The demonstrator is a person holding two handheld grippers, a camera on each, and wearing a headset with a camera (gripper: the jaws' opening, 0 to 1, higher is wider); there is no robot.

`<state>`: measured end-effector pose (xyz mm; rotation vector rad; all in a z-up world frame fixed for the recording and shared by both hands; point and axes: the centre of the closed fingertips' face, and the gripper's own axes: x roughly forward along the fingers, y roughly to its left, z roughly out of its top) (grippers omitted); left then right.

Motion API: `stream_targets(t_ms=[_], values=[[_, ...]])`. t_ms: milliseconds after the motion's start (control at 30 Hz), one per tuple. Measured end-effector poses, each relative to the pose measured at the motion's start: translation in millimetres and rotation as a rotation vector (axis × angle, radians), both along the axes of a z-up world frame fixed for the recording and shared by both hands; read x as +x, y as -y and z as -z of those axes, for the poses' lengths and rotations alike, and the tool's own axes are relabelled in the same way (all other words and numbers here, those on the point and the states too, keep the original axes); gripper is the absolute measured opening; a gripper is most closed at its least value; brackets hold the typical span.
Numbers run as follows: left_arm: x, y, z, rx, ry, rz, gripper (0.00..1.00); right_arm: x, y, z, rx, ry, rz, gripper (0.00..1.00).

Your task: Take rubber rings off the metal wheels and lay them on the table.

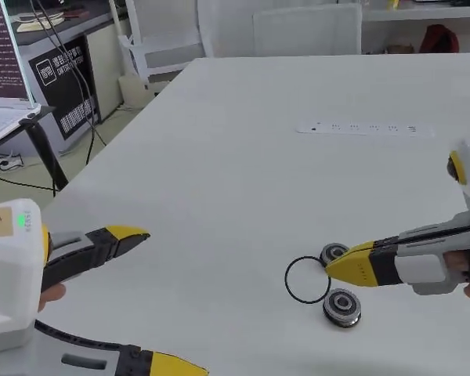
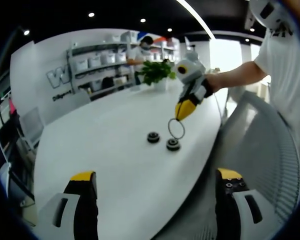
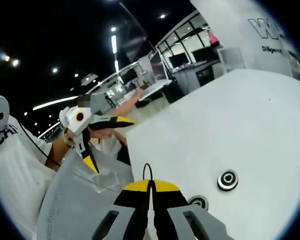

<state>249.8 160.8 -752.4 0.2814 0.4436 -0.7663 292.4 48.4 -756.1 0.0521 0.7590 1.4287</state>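
Lower left of the head view, nearest the camera: left gripper [image 1: 175, 301], jaws spread wide, holding nothing, well apart from the work. Its own view confirms the wide gap, with bare table [image 1: 219, 157] between the jaws.

Right of centre, further in: right gripper [image 1: 337, 268], jaws pinched together on the black rubber ring [image 1: 305, 302]. The ring is off its wheel and sticks out from the jaw tips toward frame left. A round hoop, so no long axis. The head view shows it as an open circle and the right gripper view as a thin line continuing the jaws, so its plane follows the jaw line. It looks tilted. Cannot tell whether its lower edge touches the table.

Two metal wheels lie flat, axles up. The near wheel [image 1: 342, 306] is just below the tip and shows a dark outer band, possibly its own ring. The far wheel [image 1: 334, 252] is partly behind the tip.

Far side of the table: a white power strip [image 1: 366, 128], clear of everything.

Risks, as I judge them:
- The hold is on a thin band, so the ring could slip out early.
- Released on edge, it may roll.
- Let go this close, it may land across a wheel rather than on bare table.
- Nothing steadies the wheels, so the tip could knock one.
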Motion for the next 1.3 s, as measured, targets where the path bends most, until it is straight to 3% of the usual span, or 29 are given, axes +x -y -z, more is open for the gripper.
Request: stream_targets(t_ms=[400,700,800,933,1300], values=[[-1.3,0.9,0.8,-0.02,-0.022,-0.014,1.0,6.8,-17.8,22.2,-0.045,-0.016,-0.008,0.0],[-1.3,3.3,-0.5,-0.021,-0.017,-0.02,1.0,16.8,-26.4,40.4,-0.072,-0.032,-0.01,0.0],[-3.2,1.6,5.2,-0.007,-0.03,-0.03,1.0,20.1,-28.1,47.2,-0.076,-0.062,-0.001,0.0],[-2.9,1.0,3.6,-0.024,-0.032,-0.04,1.0,25.1,-30.5,56.7,-0.085,-0.073,0.019,0.0],[-4.6,1.9,6.9,-0.003,-0.051,-0.025,1.0,28.3,-37.9,80.3,-0.124,-0.127,0.042,0.0]])
